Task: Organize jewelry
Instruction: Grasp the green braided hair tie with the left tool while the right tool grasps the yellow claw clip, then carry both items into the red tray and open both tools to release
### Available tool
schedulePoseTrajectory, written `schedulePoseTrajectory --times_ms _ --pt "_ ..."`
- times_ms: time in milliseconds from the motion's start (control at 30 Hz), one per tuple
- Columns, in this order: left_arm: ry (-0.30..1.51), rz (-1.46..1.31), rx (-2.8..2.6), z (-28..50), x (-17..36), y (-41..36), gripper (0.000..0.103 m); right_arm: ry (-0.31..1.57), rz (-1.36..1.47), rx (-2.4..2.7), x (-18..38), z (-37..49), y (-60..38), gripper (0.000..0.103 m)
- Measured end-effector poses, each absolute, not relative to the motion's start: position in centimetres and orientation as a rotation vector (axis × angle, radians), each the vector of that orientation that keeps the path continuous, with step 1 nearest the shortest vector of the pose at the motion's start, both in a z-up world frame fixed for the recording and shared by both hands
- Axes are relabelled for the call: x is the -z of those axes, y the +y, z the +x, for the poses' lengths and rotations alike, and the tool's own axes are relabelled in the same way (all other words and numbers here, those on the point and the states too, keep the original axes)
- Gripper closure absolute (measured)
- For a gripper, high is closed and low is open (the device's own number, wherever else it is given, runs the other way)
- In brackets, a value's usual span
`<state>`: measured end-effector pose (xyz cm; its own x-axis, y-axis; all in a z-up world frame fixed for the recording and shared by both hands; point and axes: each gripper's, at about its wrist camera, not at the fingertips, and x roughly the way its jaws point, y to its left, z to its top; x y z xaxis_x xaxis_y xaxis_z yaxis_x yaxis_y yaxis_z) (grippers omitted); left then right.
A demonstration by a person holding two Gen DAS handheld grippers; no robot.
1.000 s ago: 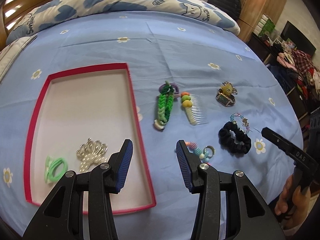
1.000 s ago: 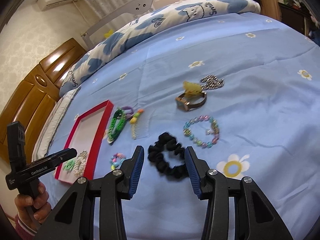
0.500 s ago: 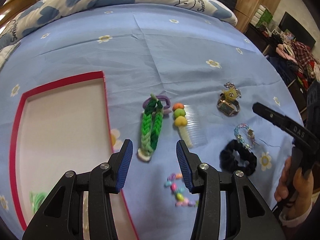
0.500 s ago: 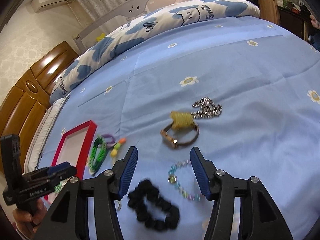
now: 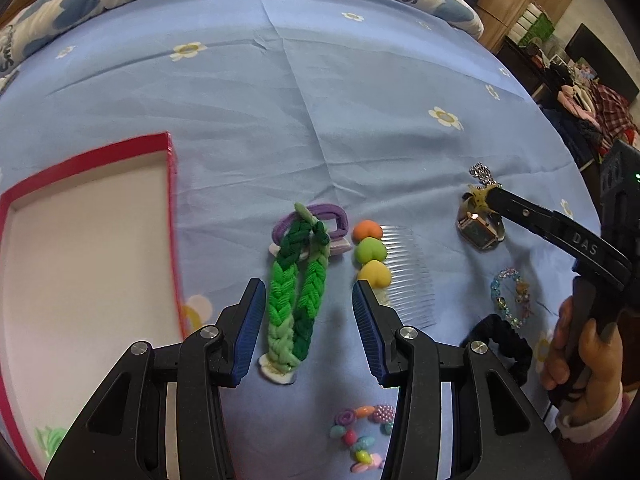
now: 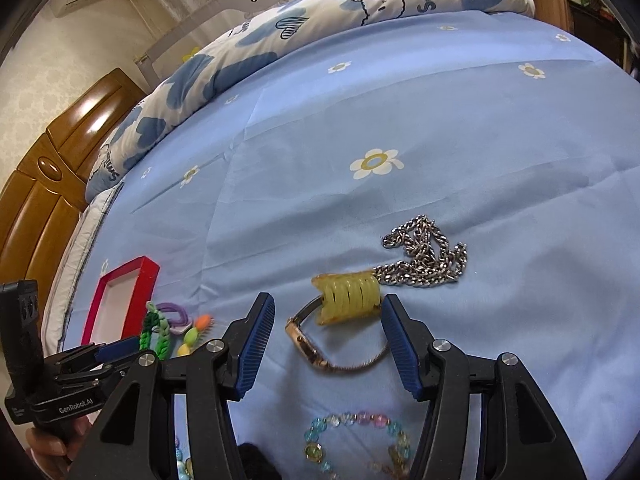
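Half red tray [image 5: 172,184] cut off; black scrunchie [image 5: 508,340] partly hidden.

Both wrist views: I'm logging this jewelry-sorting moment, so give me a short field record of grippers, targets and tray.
left gripper: open, jaws either side of the green braided hair tie
right gripper: open, around the rose-gold watch and yellow claw clip
red tray: left of the braid; a green hair loop inside
silver chain: beyond the clip, on the blue sheet
heart comb: right of the braid
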<state>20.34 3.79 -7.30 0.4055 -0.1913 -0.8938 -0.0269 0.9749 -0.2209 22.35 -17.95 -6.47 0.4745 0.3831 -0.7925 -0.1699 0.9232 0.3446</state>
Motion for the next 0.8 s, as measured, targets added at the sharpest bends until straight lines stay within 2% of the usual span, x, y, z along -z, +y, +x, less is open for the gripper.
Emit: schedulePoseTrajectory --times_ms 100,167,200,233,467,500,533,800 --pt "1.157 -0.213 0.117 20.2 7.7 3.7 0.062 1.026 0.224 -0.338 6.9 22.6 -17.9 0.048" --pt "1.156 -0.21 0.121 20.2 7.7 3.6 0.082 1.022 0.206 -0.33 6.9 22.6 -17.7 0.064" --pt "1.157 -0.218 0.13 20.1 7.7 3.6 0.087 1.026 0.205 -0.331 6.9 22.6 -17.7 0.075" --pt "1.156 -0.225 0.138 20.1 7.7 3.6 0.093 1.026 0.205 -0.333 6.9 22.5 -17.7 0.08" --pt "1.105 -0.216 0.154 19.1 6.2 3.4 0.094 0.991 0.185 -0.336 6.0 21.1 -17.6 0.081" --pt "1.099 -0.218 0.155 19.0 5.9 3.4 0.094 0.984 0.186 -0.335 5.8 20.9 -17.6 0.093" --pt "1.091 -0.223 0.158 18.8 5.6 3.5 0.094 0.983 0.194 -0.336 5.6 20.7 -17.7 0.097" --pt "1.048 -0.254 0.157 16.8 3.6 4.2 0.094 0.941 0.179 -0.364 3.6 18.9 -16.8 0.097"
